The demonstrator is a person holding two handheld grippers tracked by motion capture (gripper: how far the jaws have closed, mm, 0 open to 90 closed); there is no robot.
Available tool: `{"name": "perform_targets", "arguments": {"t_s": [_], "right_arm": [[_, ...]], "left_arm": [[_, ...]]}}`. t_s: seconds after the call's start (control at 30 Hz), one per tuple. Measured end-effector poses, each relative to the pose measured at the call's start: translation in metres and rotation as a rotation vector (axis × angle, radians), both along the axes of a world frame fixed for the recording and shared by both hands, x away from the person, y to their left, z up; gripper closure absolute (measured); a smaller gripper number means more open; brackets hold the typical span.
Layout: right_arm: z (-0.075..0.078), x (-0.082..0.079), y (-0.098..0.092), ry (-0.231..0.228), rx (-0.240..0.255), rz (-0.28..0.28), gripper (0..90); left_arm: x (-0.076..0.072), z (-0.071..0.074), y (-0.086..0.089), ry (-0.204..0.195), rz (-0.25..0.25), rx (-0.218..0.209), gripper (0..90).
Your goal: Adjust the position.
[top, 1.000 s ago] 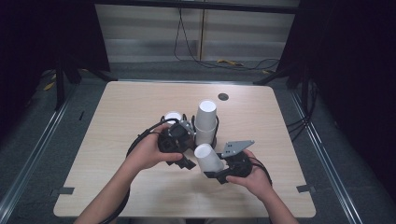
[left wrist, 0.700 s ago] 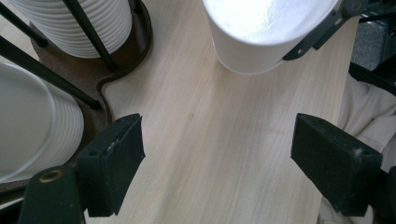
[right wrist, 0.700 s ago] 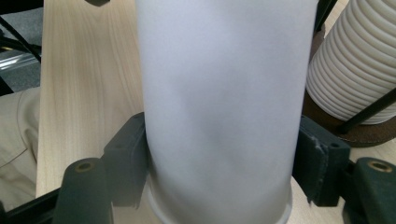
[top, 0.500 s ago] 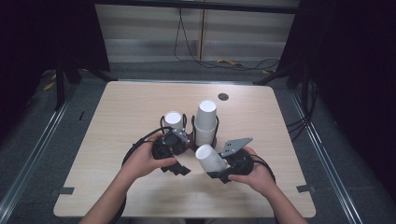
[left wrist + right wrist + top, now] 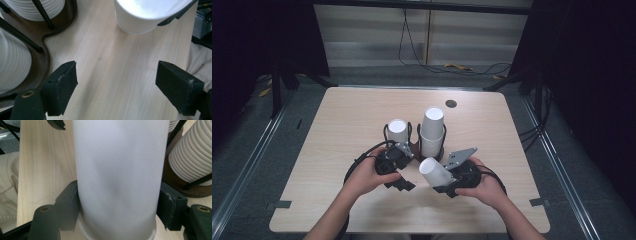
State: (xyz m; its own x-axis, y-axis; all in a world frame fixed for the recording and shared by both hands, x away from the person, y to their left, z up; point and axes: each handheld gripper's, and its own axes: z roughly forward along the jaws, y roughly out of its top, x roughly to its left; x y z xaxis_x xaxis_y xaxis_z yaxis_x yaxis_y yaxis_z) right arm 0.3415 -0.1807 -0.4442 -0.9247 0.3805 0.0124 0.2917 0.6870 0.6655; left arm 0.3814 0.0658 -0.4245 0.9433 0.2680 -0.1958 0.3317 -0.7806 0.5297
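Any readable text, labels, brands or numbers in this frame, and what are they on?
None. The white cup held in the right tongs is blank, as are the ribbed cup stacks in the rack, the table, and the open left tongs.

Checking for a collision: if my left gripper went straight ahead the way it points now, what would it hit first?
Probably the white cup held in the right gripper, ahead between the open left gripper's jaws. The cup holder sits off to one side. Depth is unclear.
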Motion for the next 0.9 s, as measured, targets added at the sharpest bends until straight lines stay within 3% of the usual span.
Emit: {"name": "perform_targets", "arguments": {"t_s": [0.13,0.2,0.53,0.7,0.73,0.8,0.9], "right_arm": [[0.001,0.000,0.003,-0.004,-0.032,0.017,29.2],[0.002,0.000,0.004,-0.002,-0.046,0.025,29.2],[0.008,0.003,0.004,-0.009,-0.108,0.045,29.2],[0.011,0.004,0.006,-0.009,-0.119,0.056,29.2],[0.011,0.004,0.006,-0.006,-0.124,0.058,29.2],[0.011,0.005,0.007,-0.001,-0.132,0.056,29.2],[0.011,0.006,0.007,-0.004,-0.143,0.063,29.2]], "left_arm": [[-0.003,-0.003,0.003,0.008,0.008,-0.050,17.2],[-0.003,-0.004,0.004,0.009,0.000,-0.043,17.2],[-0.006,-0.007,0.007,0.006,0.006,-0.103,16.6],[-0.005,-0.009,0.007,0.016,-0.007,-0.082,16.5],[-0.006,-0.012,0.006,0.011,0.002,-0.107,16.5],[-0.005,-0.012,0.006,0.018,-0.004,-0.092,16.5],[-0.005,-0.014,0.005,0.010,0.003,-0.106,16.6]]}}
